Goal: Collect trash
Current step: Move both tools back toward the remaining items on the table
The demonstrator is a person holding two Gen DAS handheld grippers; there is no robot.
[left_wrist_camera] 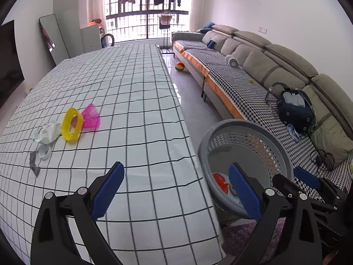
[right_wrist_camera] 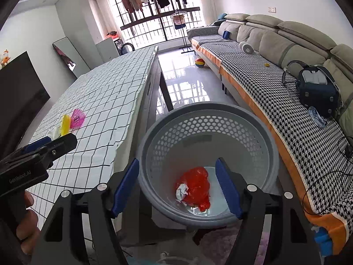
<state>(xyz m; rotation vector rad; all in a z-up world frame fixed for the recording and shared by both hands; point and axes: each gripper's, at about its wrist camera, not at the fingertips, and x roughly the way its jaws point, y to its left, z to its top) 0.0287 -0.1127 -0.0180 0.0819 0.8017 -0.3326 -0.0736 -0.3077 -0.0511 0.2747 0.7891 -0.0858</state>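
while spread, right claw (right_wrist_camera: 177, 185) (over basket (right_wrist_camera: 272, 145))

Left gripper (left_wrist_camera: 176, 190): jaws spread wide, nothing between the blue pads (left_wrist_camera: 108, 190), body level and pointed forward. Right gripper (right_wrist_camera: 178, 187): jaws likewise wide apart and empty, tilted downward. In the right wrist view the left gripper shows at the left edge, with the person's left hand (right_wrist_camera: 24, 227) wrapped around its grip.
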